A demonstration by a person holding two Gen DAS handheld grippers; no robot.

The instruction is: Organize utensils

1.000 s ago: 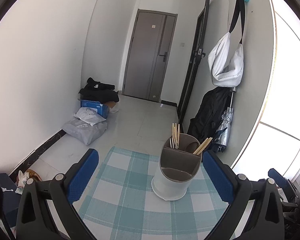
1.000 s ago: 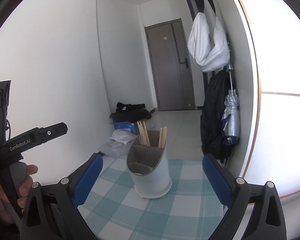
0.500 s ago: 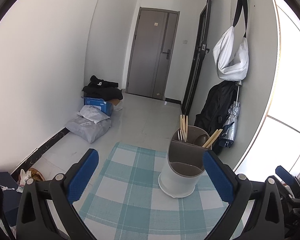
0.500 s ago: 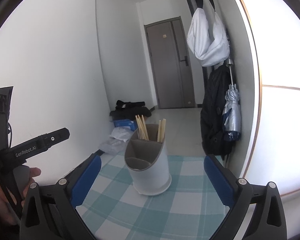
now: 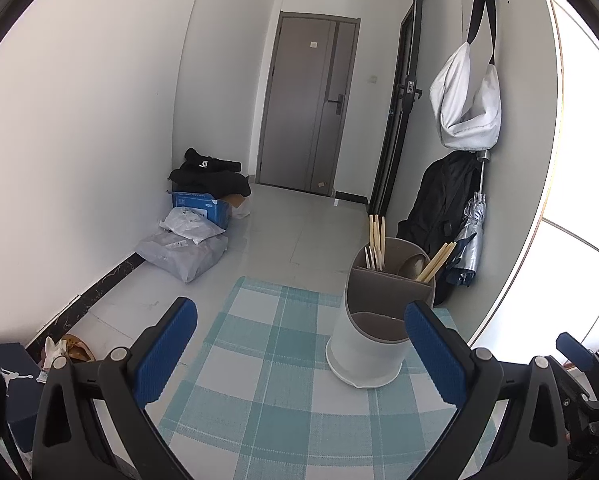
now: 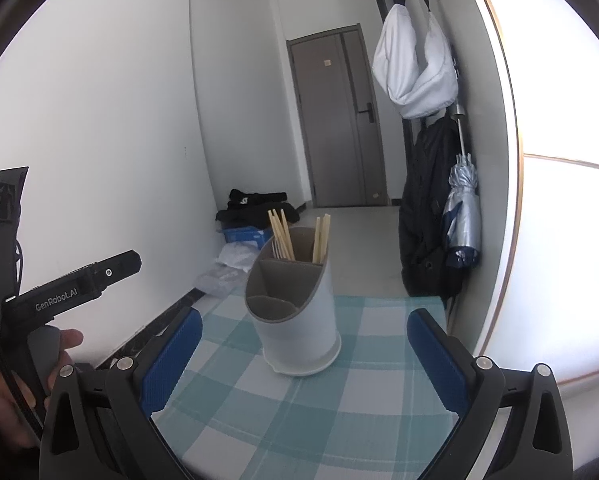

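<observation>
Hovering above the checked cloth (image 5: 283, 392) that covers the surface (image 6: 379, 452), the left tool (image 5: 301, 356) and the right tool (image 6: 304, 354) both hang spread wide and grasp nothing, their blue pads well apart and clear of everything. The white utensil holder (image 6: 299, 320) with its grey divided insert stands upright toward the far right corner of the surface; in the left wrist view its base sits just beside the left tool's right-hand pad. Wooden chopsticks (image 6: 282, 235) stand in its tall rear compartments, some leaning toward the rim, with what looks like a spoon (image 5: 413, 264) among them, while the low front compartment (image 6: 270, 307) appears empty. No loose utensil shows on the cloth in either view, so the sorting looks largely done, or the remaining pieces lie out of frame; I cannot tell which. The risk from here is a nudge: the holder is tall, loaded high at the back and close to the far edge, so a pad clipping its wall or catching a leaning chopstick could tip it or push it off toward the floor. The cloth could also drag under a low pass and shift the holder with it
</observation>
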